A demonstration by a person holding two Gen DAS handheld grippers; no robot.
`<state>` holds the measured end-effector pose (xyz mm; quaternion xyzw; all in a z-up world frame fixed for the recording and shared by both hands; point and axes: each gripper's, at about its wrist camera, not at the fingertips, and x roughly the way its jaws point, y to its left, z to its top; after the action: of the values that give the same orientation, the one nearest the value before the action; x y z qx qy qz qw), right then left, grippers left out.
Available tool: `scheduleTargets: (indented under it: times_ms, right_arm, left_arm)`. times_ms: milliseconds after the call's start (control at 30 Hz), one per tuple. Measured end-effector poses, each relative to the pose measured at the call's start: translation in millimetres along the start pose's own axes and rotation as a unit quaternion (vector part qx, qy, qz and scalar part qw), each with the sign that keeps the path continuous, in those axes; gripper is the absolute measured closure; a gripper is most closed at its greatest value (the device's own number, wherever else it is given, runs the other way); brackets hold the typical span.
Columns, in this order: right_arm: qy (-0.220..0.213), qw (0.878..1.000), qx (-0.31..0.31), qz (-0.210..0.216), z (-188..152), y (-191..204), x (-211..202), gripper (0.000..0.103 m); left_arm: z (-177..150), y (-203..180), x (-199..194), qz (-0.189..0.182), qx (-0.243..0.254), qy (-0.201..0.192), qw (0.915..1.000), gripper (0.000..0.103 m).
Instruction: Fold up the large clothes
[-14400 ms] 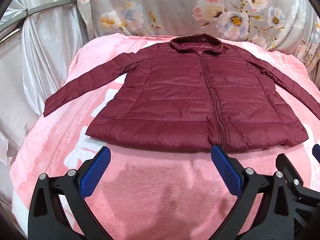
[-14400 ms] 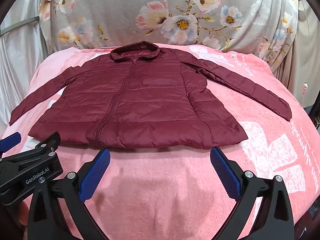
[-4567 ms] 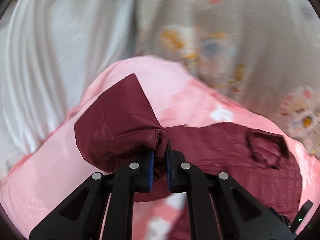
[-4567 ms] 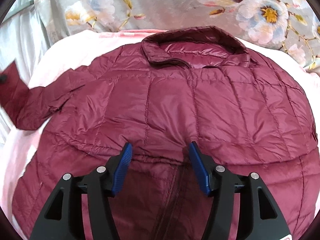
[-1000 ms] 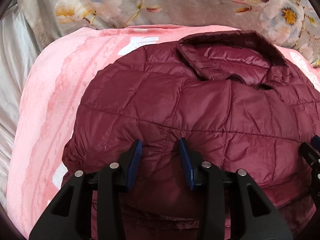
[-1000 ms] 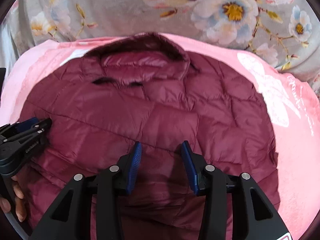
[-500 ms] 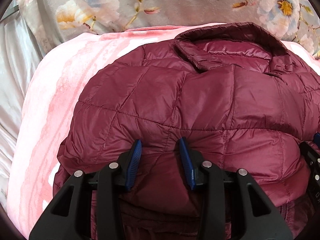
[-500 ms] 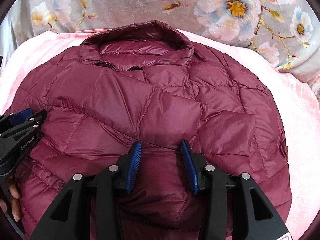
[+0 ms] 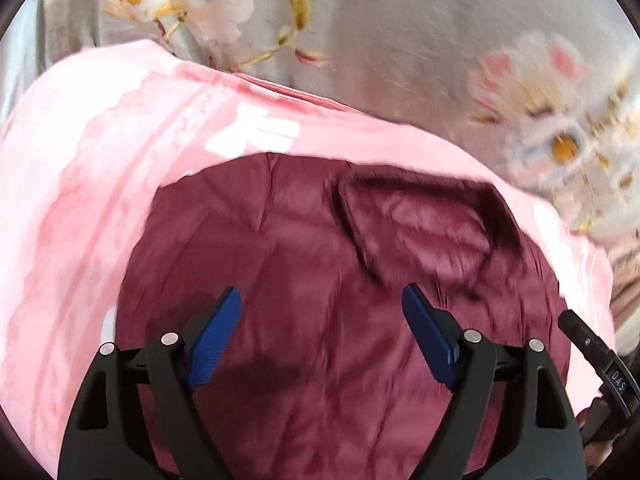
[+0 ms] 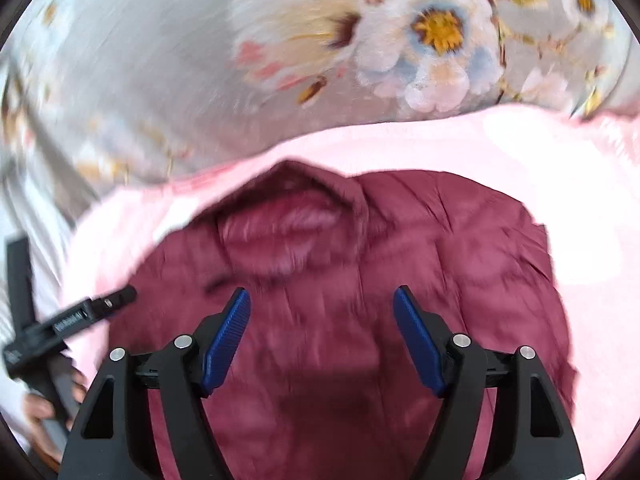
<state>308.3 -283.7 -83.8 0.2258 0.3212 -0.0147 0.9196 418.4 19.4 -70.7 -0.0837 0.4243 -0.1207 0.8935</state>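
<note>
With both jaws spread and holding nothing, left hand-held gripper (image 9: 320, 336) and right hand-held gripper (image 10: 322, 336) hover over the folded maroon quilted puffer jacket (image 9: 312, 280) on the pink blanket (image 9: 100, 160). Best next: press the bundle flat, check the edges line up.

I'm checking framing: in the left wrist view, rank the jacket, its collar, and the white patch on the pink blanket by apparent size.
1. jacket, clearly largest.
2. collar.
3. white patch, smallest, though it lies farther away and the picture is blurred.
</note>
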Motion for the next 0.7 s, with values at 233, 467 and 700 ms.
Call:
scheduleTargets:
  times_ms: [233,467,700]
  right_arm:
    - [0.061,0.998,0.020,-0.019,16.5,-9.1,72.8,0.030]
    - [0.058,0.997,-0.035,0.025,16.1,28.8,72.0,0.083]
    - [0.002,0.999,-0.023,0.022,20.9,9.0,43.7,0.096]
  left_arm:
    - [22.2,-4.0,72.2,-0.047,-0.051,0.072,0.9950,0.028]
    - [26.1,-26.4,88.0,-0.079,-0.026,0.088,0.9927,0.090]
    - [30.8,-27.0,60.6,-0.062,0.007,0.014,0.9980,0.094]
